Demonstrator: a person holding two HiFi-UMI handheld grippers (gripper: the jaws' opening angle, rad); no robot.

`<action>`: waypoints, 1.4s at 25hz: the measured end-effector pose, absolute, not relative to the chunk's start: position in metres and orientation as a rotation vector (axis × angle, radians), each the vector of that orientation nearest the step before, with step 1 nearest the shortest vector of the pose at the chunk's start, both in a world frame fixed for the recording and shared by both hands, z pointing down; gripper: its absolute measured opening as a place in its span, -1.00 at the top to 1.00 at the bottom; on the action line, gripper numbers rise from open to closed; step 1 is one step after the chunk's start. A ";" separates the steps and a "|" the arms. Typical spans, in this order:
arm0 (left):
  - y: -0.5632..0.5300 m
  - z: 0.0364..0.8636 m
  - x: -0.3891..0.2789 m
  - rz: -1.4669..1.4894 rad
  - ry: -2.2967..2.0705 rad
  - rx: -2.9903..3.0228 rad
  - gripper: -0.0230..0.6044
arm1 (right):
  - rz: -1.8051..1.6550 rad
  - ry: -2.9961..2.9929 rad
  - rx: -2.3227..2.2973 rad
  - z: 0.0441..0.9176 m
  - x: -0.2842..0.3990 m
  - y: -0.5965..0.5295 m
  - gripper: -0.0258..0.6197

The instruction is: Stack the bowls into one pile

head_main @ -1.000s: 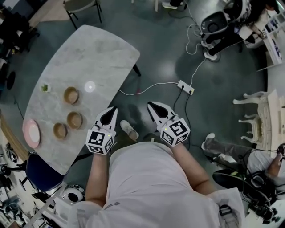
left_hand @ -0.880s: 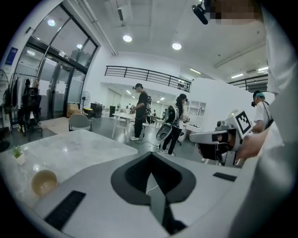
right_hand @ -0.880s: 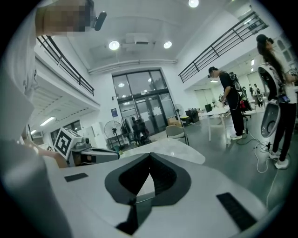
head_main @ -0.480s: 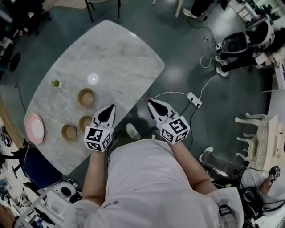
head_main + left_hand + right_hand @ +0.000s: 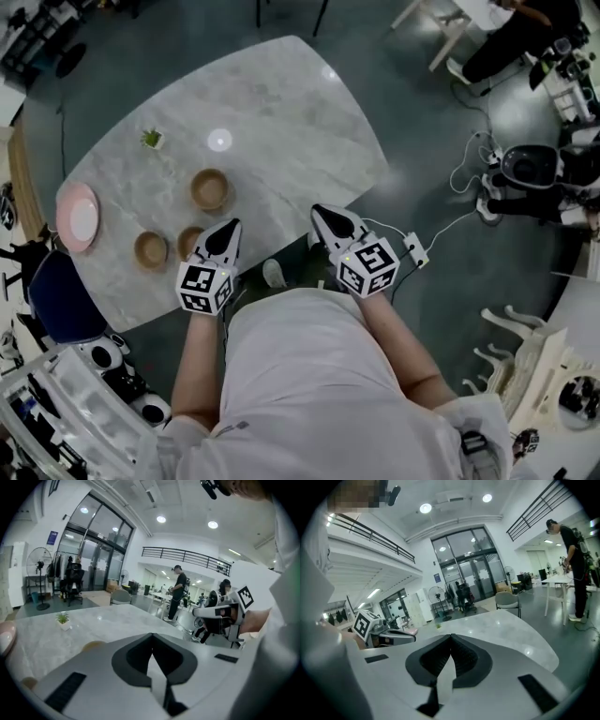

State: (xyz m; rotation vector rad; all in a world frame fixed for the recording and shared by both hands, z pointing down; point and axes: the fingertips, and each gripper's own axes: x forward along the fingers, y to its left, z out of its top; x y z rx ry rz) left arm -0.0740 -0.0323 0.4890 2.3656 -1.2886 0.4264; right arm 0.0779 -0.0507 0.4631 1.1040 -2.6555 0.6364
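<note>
Three brown wooden bowls stand apart on the marble table point(image 5: 281, 103). One bowl point(image 5: 211, 188) is further in, a second bowl point(image 5: 151, 249) sits near the left edge, and a third bowl point(image 5: 190, 238) is partly hidden behind my left gripper point(image 5: 231, 227). That gripper hangs shut and empty over the table's near edge, just right of the third bowl. My right gripper point(image 5: 320, 212) is shut and empty too, at the table's edge, well right of the bowls. In the left gripper view a bowl's rim point(image 5: 93, 645) peeks over the shut jaws.
A pink plate point(image 5: 77, 217) lies at the table's left end, and a small potted plant point(image 5: 151, 139) stands beyond the bowls. A blue chair point(image 5: 58, 300) is tucked at the left. A power strip point(image 5: 412, 249) and cables lie on the floor to the right. People stand at far desks.
The table and bowls have shifted right and closer in the head view. My left gripper now overlaps the nearest bowl. Both grippers remain shut and level.
</note>
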 end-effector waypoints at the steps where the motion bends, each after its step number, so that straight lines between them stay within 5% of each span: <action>1: -0.034 0.489 -0.080 0.421 -1.326 2.336 0.92 | 0.630 -2.664 1.053 0.463 0.072 -0.058 0.90; 19: -0.009 0.549 -0.136 0.459 -1.767 1.710 0.92 | 0.547 -2.638 0.333 0.491 0.010 -0.106 0.90; 35: 0.032 0.630 -0.174 0.642 -1.750 1.450 0.68 | 0.528 -2.554 0.287 0.514 0.006 -0.113 0.90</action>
